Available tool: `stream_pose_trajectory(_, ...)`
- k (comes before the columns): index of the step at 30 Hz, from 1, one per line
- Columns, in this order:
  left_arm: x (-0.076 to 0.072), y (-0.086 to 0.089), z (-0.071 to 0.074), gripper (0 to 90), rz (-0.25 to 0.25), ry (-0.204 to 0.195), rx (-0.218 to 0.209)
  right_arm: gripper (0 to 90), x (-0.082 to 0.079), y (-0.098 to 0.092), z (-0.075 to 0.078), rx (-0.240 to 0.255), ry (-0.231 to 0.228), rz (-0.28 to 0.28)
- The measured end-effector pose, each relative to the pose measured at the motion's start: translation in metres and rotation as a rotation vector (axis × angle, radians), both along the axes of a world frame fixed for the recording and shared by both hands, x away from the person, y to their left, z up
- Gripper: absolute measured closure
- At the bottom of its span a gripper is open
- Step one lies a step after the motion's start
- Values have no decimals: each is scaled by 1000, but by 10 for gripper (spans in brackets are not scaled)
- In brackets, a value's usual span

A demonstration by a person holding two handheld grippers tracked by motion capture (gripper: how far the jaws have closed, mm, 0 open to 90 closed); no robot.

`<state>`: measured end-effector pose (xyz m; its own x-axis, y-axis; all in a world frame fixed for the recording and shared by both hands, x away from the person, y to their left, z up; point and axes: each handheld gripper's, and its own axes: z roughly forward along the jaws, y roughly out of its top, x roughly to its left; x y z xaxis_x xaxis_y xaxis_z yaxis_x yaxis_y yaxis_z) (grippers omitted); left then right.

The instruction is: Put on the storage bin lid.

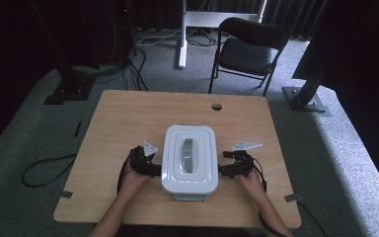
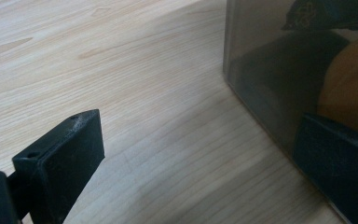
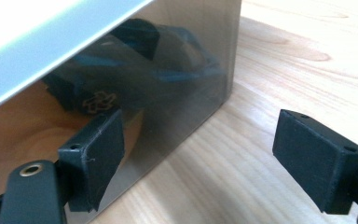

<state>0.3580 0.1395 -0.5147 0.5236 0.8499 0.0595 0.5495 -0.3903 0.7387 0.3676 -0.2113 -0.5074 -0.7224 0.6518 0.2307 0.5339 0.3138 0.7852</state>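
White plastic box (image 1: 190,160) with a grey handle on its lid sits in the middle of the light wooden worktop (image 1: 123,118). Its see-through side is shiny. No writing can be read. The left gripper (image 1: 154,169) and right gripper (image 1: 223,170) sit beside it, jaws wide apart.

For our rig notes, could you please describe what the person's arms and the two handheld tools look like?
Both forearms are bare, with no sleeves. The left black two-jaw tool and right black two-jaw tool each carry a grey three-cornered plate and trail a black cable. The flat rectangular black pads have small screw holes.
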Motion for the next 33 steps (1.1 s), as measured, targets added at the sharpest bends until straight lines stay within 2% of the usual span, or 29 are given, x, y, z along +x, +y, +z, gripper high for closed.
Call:
stream_pose_trajectory(5,1,-2,-1,26,9,-6,-3,159,4,-5,0,-1,-4,-21)
stream_pose_trajectory(8,3,3,-3,13,-18,10,-33,138,0,-3,-3,-15,-70,-86)
stream_pose_trajectory(11,2,8,-2,11,-28,-1,-21,137,-5,-2,-6,-47,-111,-145)
stream_pose_trajectory(14,3,15,0,11,-25,-15,-41,136,-5,-7,-8,-41,-107,-186)
stream_pose_trajectory(18,3,22,1,11,-28,-35,-43,136,-6,-14,-11,-40,-100,-216)
stream_pose_trajectory(23,1,27,0,11,-31,-30,-51,136,-8,-19,-13,-30,-97,-224)
stream_pose_trajectory(27,-1,33,-1,11,-24,-31,-66,135,-11,-21,-12,-53,-103,-232)
stream_pose_trajectory(33,-4,44,0,11,-13,-28,-57,134,-16,-29,-11,-51,-115,-260)
